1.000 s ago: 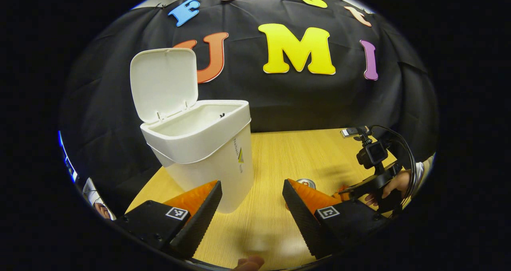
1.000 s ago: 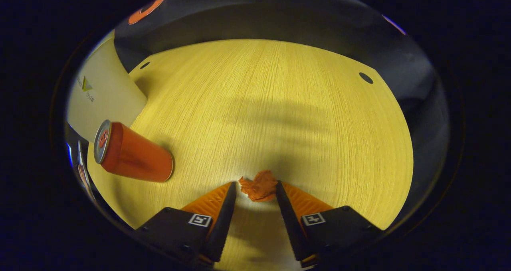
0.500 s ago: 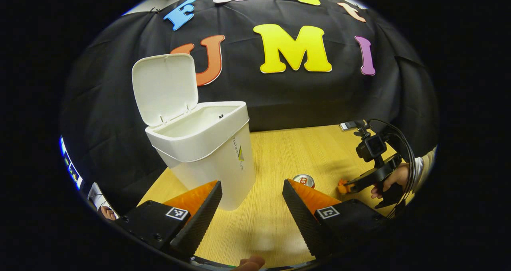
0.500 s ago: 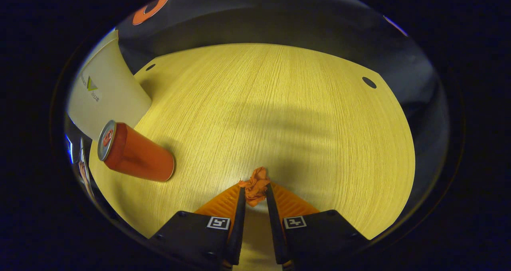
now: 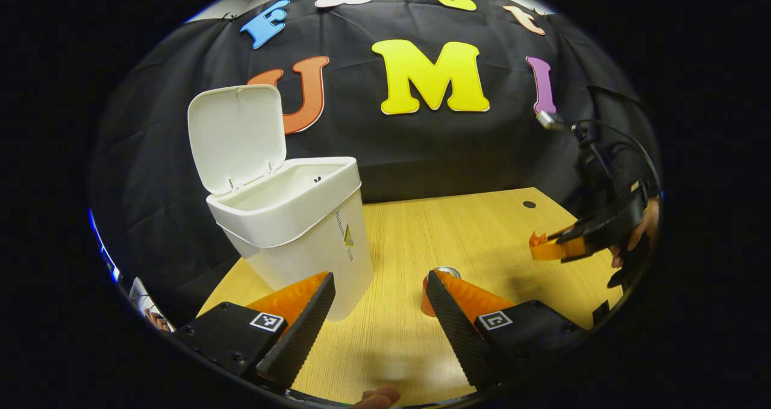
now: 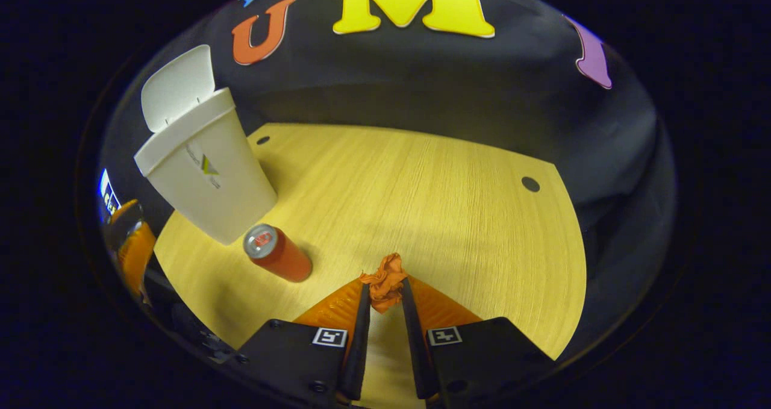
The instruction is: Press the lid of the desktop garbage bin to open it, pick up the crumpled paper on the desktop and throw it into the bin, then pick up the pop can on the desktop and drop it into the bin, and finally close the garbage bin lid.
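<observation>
The white garbage bin point(image 5: 301, 240) point(image 6: 205, 174) stands on the wooden desk with its lid point(image 5: 236, 133) point(image 6: 176, 85) swung up. In the right gripper view my right gripper point(image 6: 383, 291) is shut on the crumpled orange paper point(image 6: 385, 282), held above the desk. The left gripper view shows that right gripper point(image 5: 542, 243) raised at the far right, a bit of paper point(image 5: 535, 239) at its tip. The red pop can point(image 6: 277, 255) point(image 5: 435, 276) stands upright between bin and paper. My left gripper point(image 5: 379, 294) stays open, low in front of the bin.
The wooden desk point(image 6: 421, 198) has round holes near its back corners point(image 6: 530, 184) point(image 5: 529, 204). A hand point(image 5: 644, 228) holds the right gripper at the desk's right side. A fingertip point(image 5: 376, 397) shows at the bottom of the left gripper view.
The right gripper closed on the crumpled paper and lifted it off the desk, tilting up so bin and lid come into its view. The left gripper barely moved.
</observation>
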The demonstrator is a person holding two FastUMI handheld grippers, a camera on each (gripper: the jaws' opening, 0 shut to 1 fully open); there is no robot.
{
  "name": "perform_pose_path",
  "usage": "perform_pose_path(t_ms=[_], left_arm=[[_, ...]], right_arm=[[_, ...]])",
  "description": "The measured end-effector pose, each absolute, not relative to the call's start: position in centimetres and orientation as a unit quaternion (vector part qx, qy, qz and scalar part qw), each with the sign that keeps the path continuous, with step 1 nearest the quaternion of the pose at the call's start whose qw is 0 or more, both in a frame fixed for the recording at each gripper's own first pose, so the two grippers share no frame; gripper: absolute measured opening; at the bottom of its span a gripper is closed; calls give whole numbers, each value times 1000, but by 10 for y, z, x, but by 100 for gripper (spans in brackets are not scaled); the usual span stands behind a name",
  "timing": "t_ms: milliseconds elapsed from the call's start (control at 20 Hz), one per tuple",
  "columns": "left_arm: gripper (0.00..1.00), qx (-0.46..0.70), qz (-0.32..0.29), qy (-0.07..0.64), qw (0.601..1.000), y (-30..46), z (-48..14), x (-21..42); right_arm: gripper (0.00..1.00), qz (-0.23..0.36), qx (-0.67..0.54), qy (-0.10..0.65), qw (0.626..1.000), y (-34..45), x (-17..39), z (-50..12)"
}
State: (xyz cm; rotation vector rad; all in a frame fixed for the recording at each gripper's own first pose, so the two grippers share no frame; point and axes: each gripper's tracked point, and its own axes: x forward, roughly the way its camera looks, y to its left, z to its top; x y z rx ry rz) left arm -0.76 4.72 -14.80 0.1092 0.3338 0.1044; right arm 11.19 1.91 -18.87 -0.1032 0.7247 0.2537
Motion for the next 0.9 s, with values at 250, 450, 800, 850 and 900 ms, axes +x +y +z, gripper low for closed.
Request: perform_pose_path(t_ms=[250,450,800,850,900], left_arm=[[100,52,34,159,985,51,-145,-9],[100,48,27,151,987,60,-138,-15],[100,67,19,135,988,95,-137,-37],[100,67,22,135,988,102,-137,-40],[100,62,23,138,988,106,-140,-41]], right_arm=[[34,160,-26,264,951,56,123,-86],[33,192,-29,218,956,112,129,-37],[33,259,-55,192,945,229,138,-14],[31,269,-60,189,943,249,141,-13],[33,275,-66,185,941,266,144,-11]])
